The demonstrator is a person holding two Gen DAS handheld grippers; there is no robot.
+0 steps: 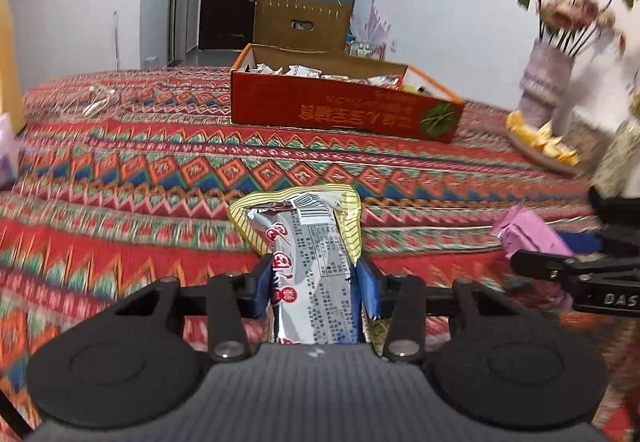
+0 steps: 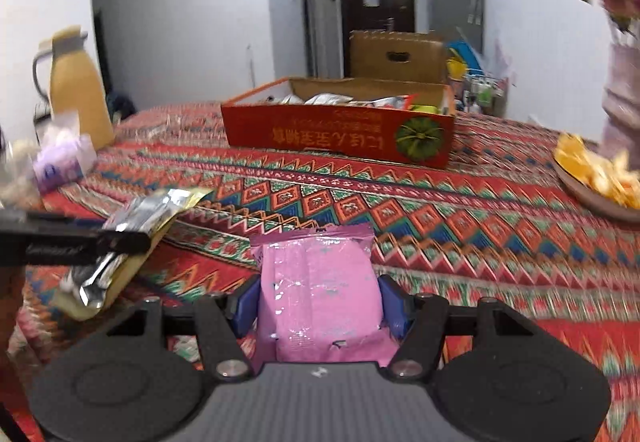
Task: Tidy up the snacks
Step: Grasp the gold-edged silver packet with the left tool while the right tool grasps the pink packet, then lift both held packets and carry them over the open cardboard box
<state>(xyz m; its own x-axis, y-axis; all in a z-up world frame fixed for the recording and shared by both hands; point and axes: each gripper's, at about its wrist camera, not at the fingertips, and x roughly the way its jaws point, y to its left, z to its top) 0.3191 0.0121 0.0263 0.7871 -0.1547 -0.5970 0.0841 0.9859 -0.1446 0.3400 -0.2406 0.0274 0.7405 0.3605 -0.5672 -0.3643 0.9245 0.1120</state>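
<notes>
My left gripper is shut on a silver and yellow snack packet, held above the patterned tablecloth. It also shows at the left of the right wrist view. My right gripper is shut on a pink snack packet; it also shows at the right of the left wrist view. A red open cardboard box with several snack packets inside sits ahead on the table, also in the right wrist view.
A plate of yellow snacks lies at the right, with a vase of pink flowers behind it. A yellow jug and a purple tissue pack stand at the left. A brown carton stands behind the box.
</notes>
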